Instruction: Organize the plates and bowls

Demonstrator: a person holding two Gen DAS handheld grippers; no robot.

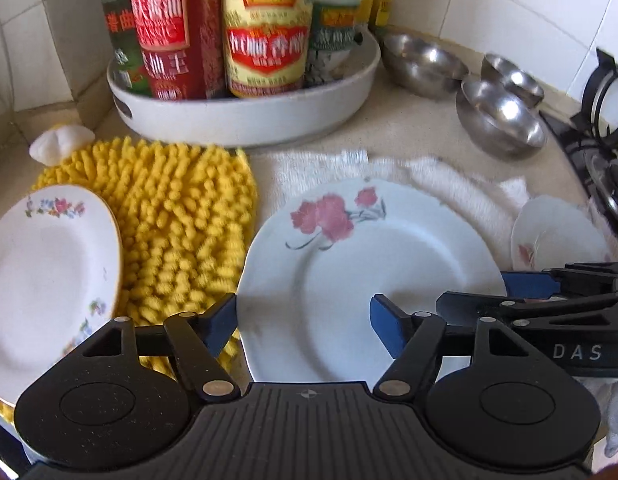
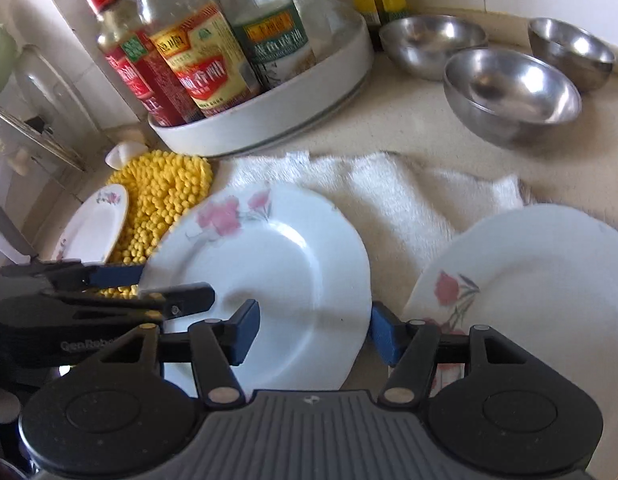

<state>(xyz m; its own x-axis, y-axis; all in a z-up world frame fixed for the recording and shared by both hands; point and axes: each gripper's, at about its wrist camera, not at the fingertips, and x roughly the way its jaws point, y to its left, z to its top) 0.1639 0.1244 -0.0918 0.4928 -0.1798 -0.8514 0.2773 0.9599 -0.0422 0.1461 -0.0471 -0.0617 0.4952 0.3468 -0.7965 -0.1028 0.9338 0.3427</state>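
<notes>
White plate (image 1: pixel 373 280) (pink flower on its rim) lies flat

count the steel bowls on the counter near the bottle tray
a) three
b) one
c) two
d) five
a) three: both wrist views show three steel bowls sitting empty on the counter, to the right of the white tray of bottles.
</notes>
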